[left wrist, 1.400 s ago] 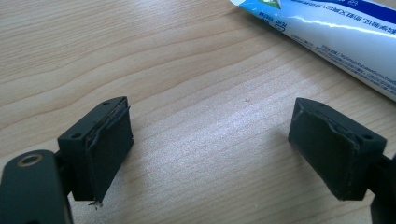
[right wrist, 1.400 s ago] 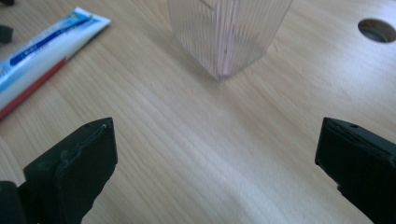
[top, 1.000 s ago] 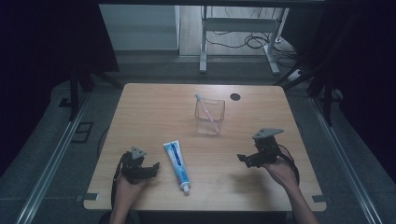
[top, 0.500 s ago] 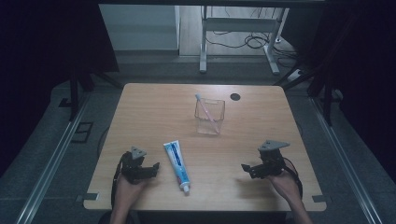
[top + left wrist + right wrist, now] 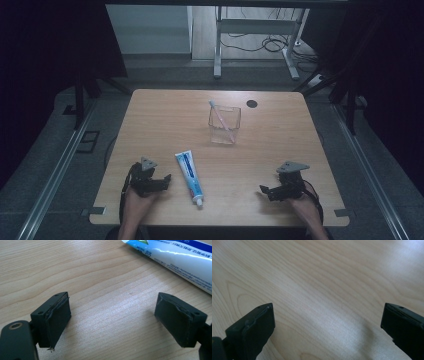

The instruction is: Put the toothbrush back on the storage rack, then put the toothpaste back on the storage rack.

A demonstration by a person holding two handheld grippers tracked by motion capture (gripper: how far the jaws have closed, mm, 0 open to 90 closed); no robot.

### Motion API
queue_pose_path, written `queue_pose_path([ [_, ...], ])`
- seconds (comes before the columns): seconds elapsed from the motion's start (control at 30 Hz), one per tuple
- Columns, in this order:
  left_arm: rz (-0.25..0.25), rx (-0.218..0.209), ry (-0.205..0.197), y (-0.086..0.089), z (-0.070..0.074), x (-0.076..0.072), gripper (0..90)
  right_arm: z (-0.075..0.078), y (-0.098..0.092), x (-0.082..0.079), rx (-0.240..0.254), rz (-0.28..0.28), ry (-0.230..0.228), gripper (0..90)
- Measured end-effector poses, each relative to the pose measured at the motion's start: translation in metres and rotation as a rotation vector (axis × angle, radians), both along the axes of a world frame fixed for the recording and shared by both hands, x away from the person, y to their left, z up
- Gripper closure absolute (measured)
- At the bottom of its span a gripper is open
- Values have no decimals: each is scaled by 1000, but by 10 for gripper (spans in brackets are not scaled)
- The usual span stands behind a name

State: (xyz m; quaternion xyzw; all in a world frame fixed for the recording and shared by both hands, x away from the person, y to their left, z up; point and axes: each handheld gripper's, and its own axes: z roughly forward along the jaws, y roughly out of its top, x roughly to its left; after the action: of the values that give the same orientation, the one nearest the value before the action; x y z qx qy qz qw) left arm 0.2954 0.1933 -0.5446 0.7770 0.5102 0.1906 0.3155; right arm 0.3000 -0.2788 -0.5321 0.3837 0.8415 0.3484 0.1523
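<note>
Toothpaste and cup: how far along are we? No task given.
Looks done: the toothbrush stands in the clear cup. In hand: nothing; the left gripper and right gripper rest low near the table's front edge, jaws open. Possibly left: the toothpaste tube lies flat beside the left gripper, untouched.

Dark-curtained lab: lone wooden table (image 5: 150,130), floor rails (image 5: 55,170), loose cables (image 5: 250,45).

Dim high view: dark at left and right edges, the table (image 5: 165,125) evenly lit. Right gripper view shows soft glare at upper right and blurred jaws.
</note>
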Motion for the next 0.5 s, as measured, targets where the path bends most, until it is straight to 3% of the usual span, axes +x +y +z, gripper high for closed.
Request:
queue_pose_path([
  [0.23, 2, -2, -1, 0, 0, 0, 135, -11, -2, -2, -17, -3, 2, 0],
  [0.5, -6, -5, -8, 0, 0, -1, 156, -11, -4, -3, -11, -7, -4, 0],
])
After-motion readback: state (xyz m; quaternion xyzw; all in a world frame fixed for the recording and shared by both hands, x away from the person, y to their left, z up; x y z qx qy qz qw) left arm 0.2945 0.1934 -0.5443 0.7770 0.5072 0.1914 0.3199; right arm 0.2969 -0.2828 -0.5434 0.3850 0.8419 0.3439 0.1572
